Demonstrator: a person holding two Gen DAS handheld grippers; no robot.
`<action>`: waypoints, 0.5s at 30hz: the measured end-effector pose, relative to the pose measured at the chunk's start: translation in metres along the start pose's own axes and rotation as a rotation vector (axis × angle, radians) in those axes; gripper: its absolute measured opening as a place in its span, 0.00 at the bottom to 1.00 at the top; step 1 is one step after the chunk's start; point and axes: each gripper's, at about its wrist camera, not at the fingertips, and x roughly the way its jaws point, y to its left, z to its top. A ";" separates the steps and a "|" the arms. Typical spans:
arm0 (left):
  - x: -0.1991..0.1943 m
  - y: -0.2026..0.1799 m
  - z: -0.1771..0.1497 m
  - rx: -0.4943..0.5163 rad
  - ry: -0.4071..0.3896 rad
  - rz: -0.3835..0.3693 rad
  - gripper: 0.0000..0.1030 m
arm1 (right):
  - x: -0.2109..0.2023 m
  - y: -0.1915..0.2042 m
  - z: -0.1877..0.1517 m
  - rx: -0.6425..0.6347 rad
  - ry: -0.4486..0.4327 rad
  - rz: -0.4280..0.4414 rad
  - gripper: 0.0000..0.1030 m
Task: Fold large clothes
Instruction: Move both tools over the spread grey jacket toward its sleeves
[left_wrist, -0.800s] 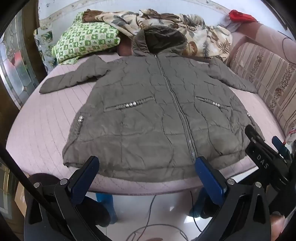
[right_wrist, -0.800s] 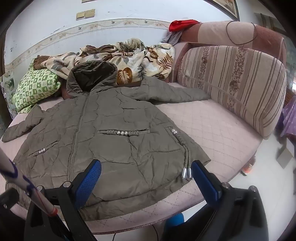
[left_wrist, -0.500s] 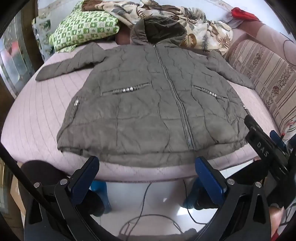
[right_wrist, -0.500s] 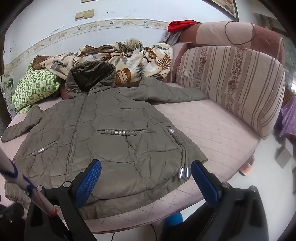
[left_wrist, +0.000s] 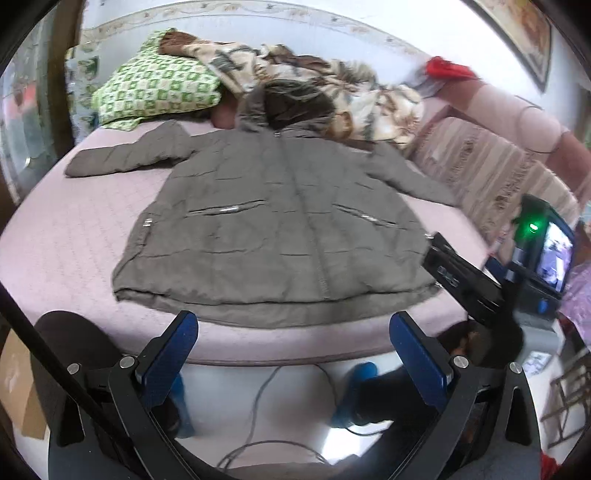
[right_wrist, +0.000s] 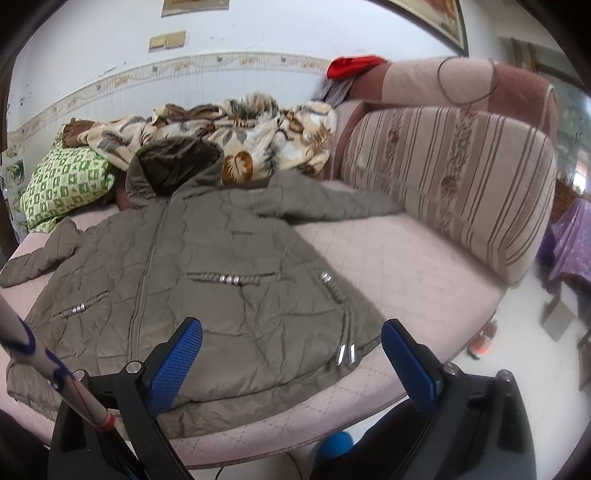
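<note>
Jacket flat on bed; both claws wide, empty; only left view shows right claw.

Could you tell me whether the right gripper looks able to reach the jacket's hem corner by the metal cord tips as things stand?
Probably yes: the right gripper hangs open just short of the jacket, and nothing lies across the corner by the cord tips.

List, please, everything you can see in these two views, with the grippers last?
Hooded jacket: one, olive-grey, spread flat on the bed, zipped, sleeves out.
Bed: one, pink quilted cover, under the jacket.
Pillow: one, green-and-white, far left corner.
Blanket: one, cream leaf print, bunched behind the hood.
Cushion: one, striped pink-brown, right side of bed.
Red cloth: one, on the far cushion.
Left gripper: blue pads, open, before the hem.
Right gripper: blue pads, open, over the hem corner.
</note>
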 end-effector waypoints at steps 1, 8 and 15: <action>-0.002 -0.005 0.000 0.013 -0.002 0.001 1.00 | -0.004 -0.001 0.002 0.002 -0.013 -0.005 0.97; -0.026 -0.028 -0.003 0.098 -0.040 -0.052 1.00 | -0.027 -0.008 0.012 0.006 -0.090 -0.020 0.97; -0.042 0.000 0.015 0.001 -0.085 0.055 1.00 | -0.036 -0.034 0.023 0.029 -0.034 0.110 0.96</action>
